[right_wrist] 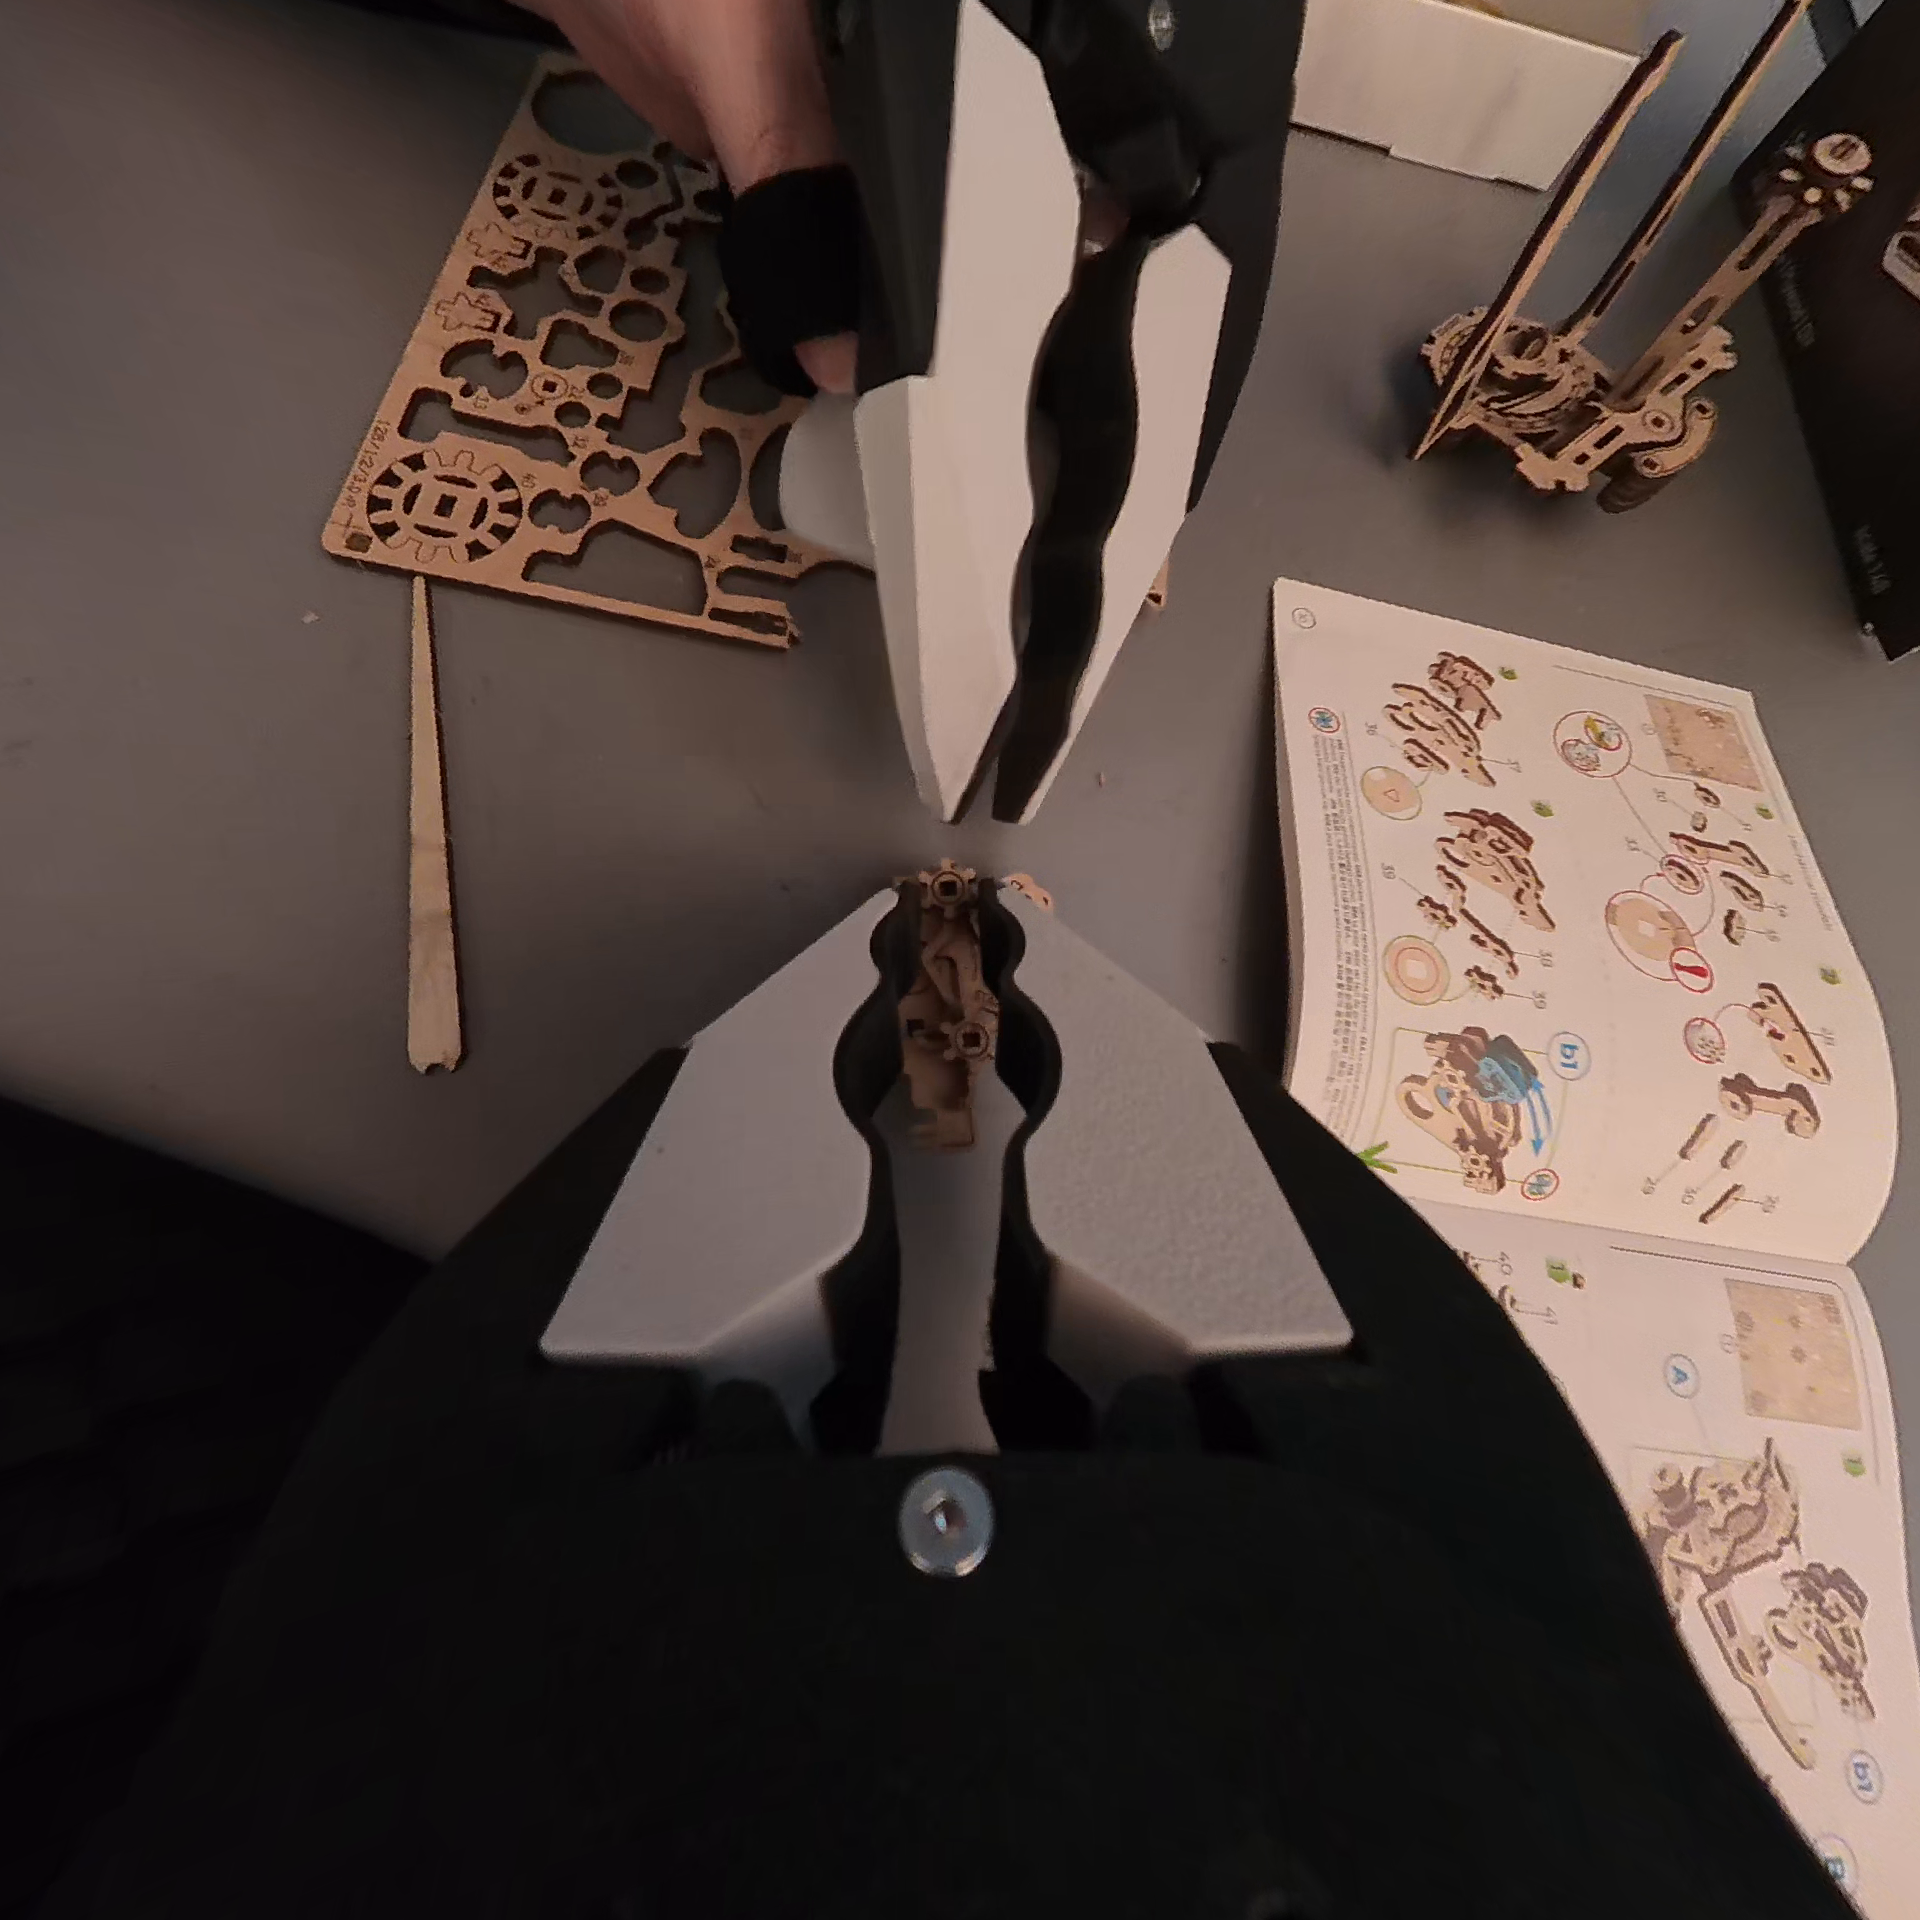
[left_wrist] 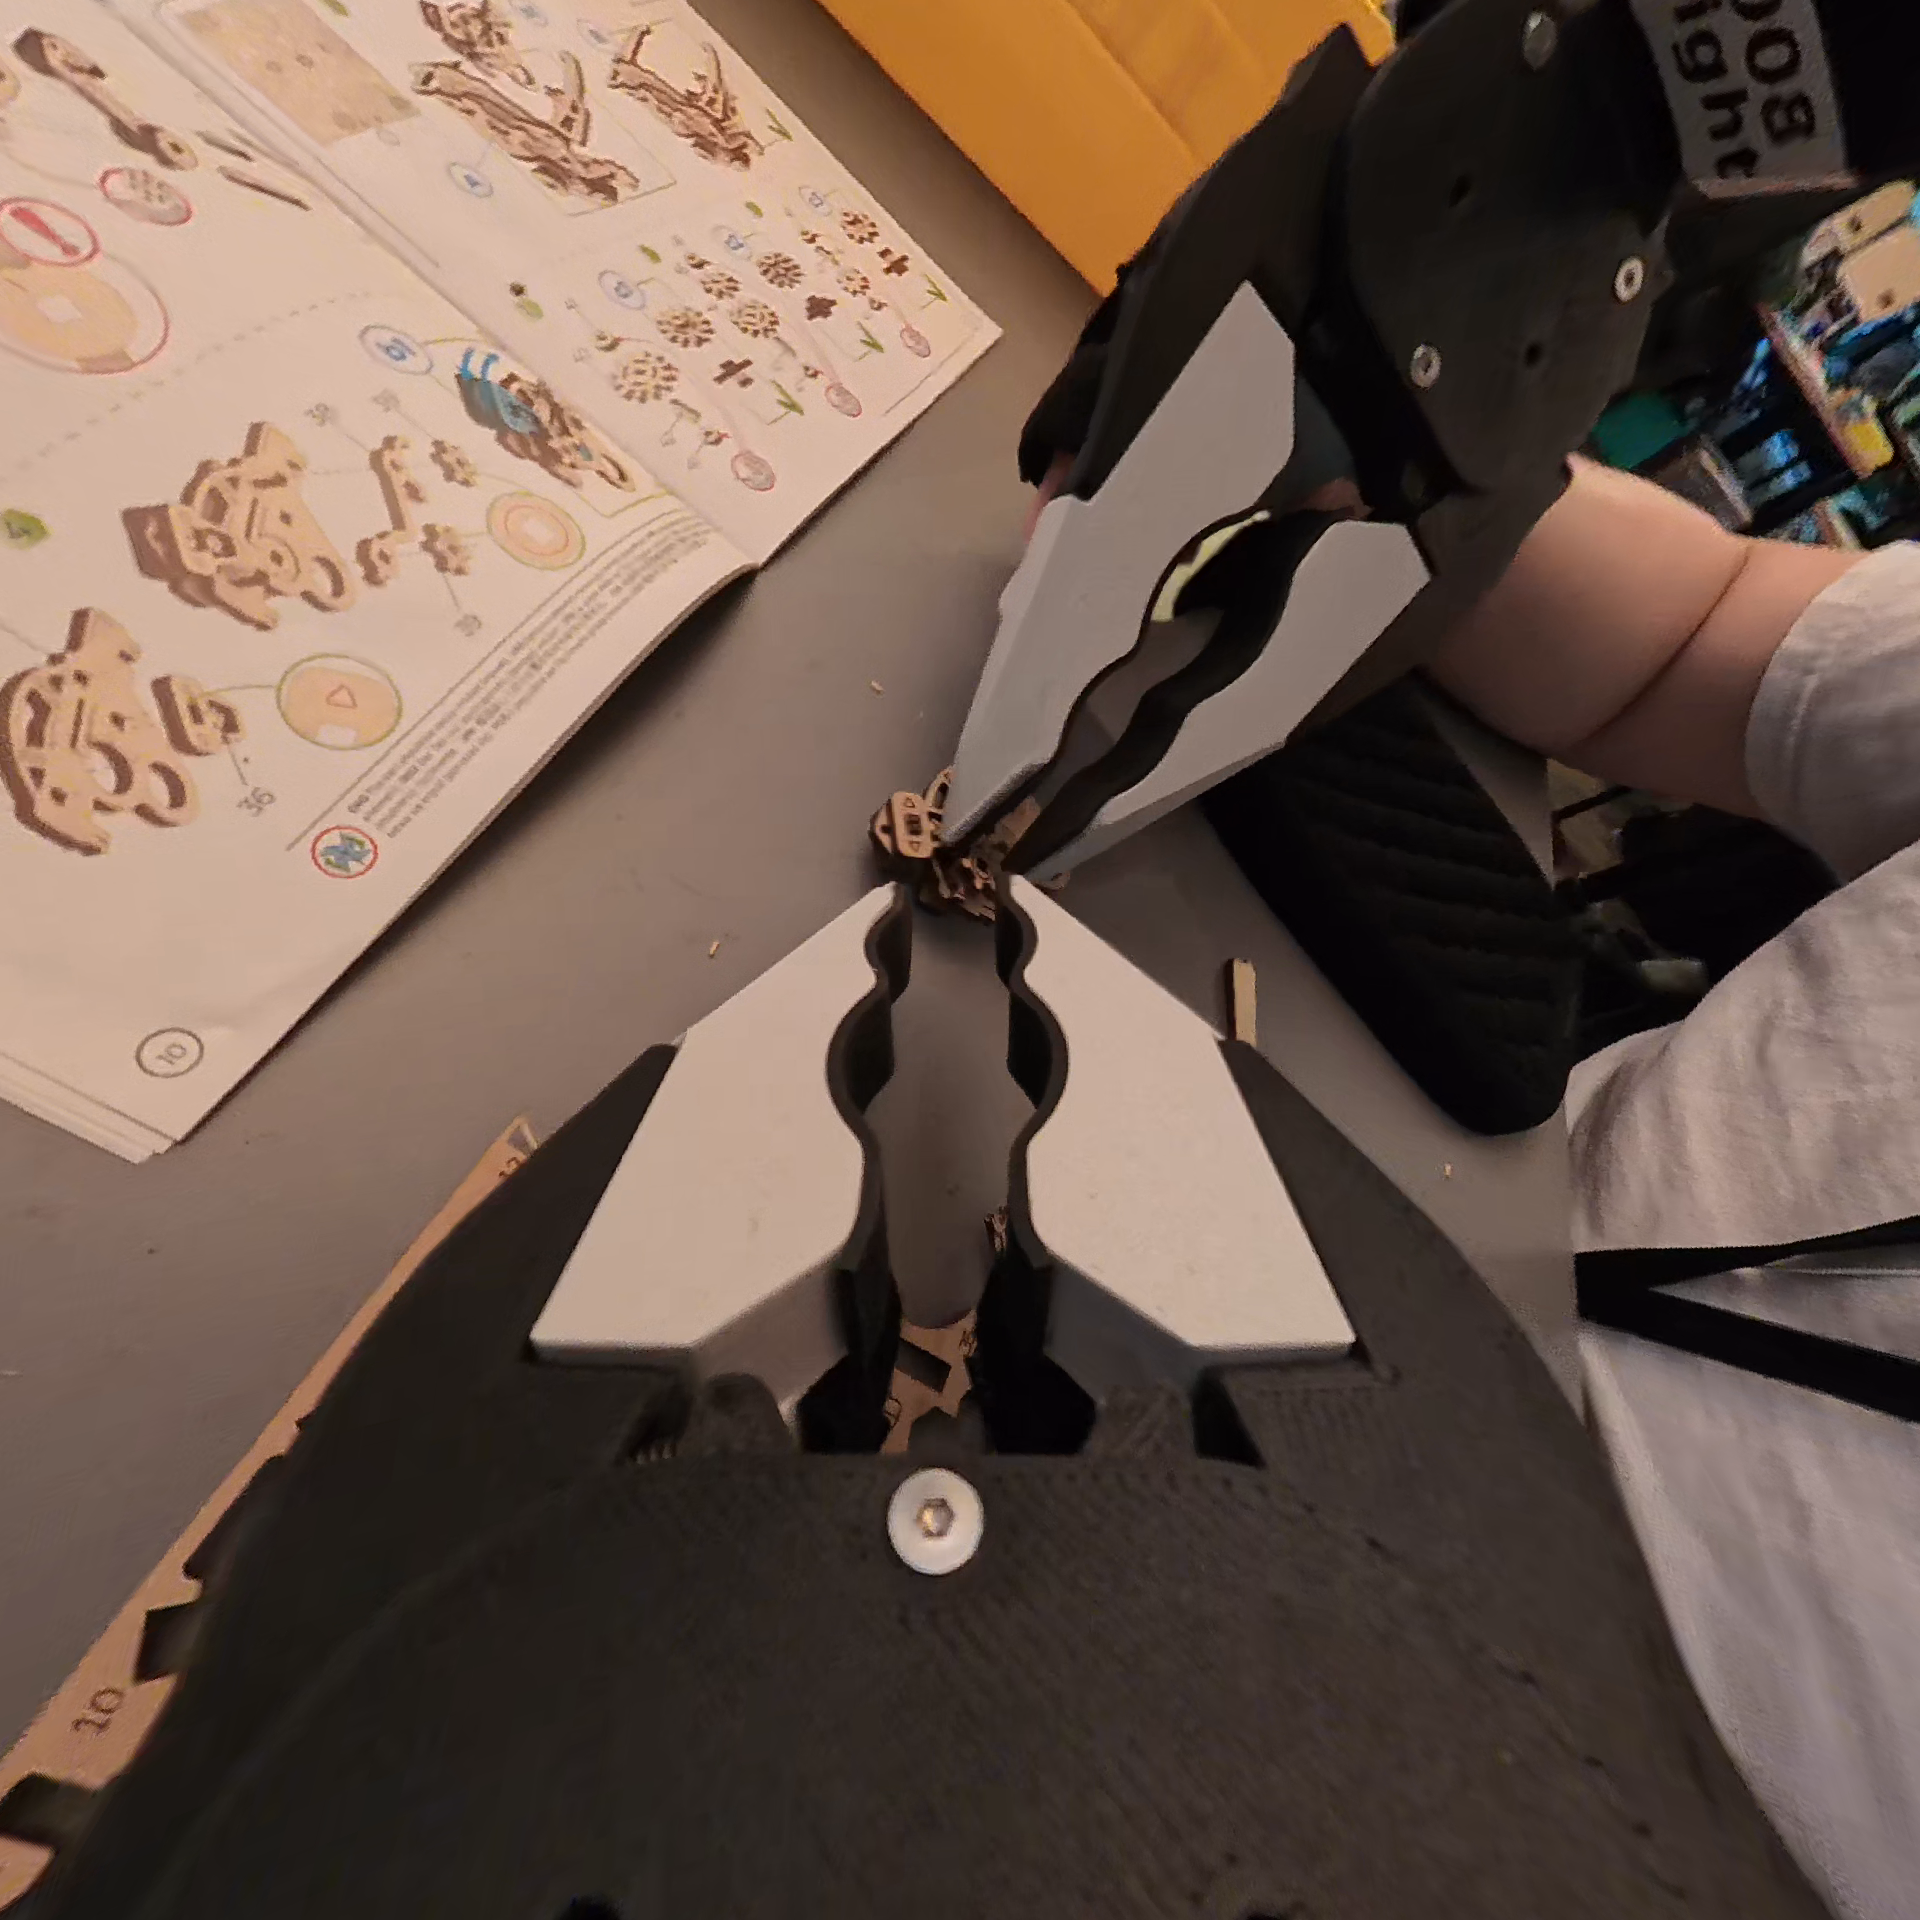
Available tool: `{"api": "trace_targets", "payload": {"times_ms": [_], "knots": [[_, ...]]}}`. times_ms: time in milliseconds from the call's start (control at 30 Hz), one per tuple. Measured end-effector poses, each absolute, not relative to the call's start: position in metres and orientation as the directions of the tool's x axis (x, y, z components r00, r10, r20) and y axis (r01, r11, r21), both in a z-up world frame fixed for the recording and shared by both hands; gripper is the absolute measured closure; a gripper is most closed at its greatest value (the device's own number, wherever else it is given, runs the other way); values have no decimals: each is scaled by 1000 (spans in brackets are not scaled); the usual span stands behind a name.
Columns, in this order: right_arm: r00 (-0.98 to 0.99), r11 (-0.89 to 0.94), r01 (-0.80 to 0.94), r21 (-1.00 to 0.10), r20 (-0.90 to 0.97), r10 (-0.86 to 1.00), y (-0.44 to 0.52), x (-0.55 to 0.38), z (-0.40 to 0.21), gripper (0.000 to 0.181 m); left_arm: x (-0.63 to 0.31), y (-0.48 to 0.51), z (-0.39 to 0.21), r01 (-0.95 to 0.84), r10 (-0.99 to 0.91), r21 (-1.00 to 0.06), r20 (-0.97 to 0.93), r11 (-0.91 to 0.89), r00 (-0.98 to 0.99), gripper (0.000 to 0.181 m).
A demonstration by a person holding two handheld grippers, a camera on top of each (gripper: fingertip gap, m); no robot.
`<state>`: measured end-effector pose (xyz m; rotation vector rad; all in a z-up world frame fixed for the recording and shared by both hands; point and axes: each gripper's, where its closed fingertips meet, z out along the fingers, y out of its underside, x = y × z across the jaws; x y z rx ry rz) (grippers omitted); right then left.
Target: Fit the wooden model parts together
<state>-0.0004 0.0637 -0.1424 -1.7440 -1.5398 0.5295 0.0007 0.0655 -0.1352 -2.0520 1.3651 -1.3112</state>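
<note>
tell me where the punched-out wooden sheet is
In the right wrist view the wooden sheet lies flat on the grey table at upper left, partly behind the left gripper, with a loose wooden strip just below it.

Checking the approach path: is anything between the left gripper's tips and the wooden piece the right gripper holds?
Nothing visible: the left gripper faces the wooden gear assembly, clamped in the right gripper, across bare table.
</note>
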Motion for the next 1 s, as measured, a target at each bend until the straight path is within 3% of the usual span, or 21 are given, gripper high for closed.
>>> {"api": "trace_targets", "payload": {"times_ms": [200,400,600,1000], "knots": [[193,-1,668,-745,172,966,64,0,-142,172,-2,60,-131,-579,-947,-772,321,-263,2,167],[192,4,669,-743,178,965,64,-1,-142,172,-2,67,-146,-647,-999,-762,31,4,-42,175],[196,-1,666,-746,173,965,65,-1,-142,172,6,57,-139,-608,-993,-793,92,-32,-68,175],[199,-1,668,-744,177,964,66,0,-143,172,4,59,-143,-621,-992,-777,-39,105,-118,176]]}}
